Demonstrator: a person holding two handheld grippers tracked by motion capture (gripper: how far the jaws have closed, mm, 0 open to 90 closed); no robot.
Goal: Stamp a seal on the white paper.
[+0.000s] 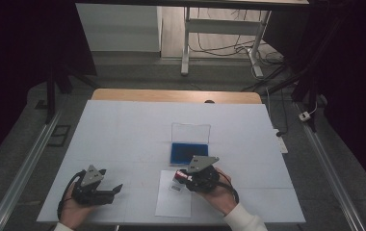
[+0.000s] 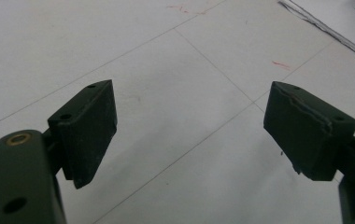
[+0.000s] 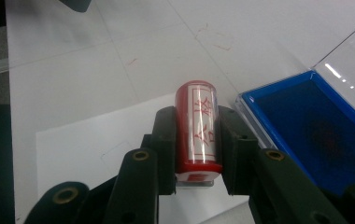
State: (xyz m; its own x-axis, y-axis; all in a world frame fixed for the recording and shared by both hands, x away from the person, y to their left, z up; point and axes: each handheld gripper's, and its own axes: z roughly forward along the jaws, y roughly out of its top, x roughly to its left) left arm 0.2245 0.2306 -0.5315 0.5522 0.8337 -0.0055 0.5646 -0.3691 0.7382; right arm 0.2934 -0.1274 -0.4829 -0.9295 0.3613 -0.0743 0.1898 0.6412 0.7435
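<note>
— While the right tongs were clenched on the red stamp, where exactly did it sit?

— It lay between the two jaws, over the white sheet at the near middle of the counter. In the high view the stamp pointed left, out of the right tongs, with the person's hand wrapped round the body behind.

— And the ink pad?

— The blue pad stood just beyond the sheet, a little right, its clear lid tipped up at the far side. From the right gripper view the pad was close on the right of the stamp.

— What about the left tongs?

— The left tongs were released, jaws spread wide with nothing between them, low over bare counter. They rested at the near left, apart from the sheet.

— So which step was it?

— My guess: the stamp was gripped and being carried, either to the pad for ink or to the sheet for pressing. I couldn't tell whether its face was inked.

— And the next move?

— It would need the stamp turned face down and set flat, squarely, with the free tongs perhaps steadying the sheet.
</note>
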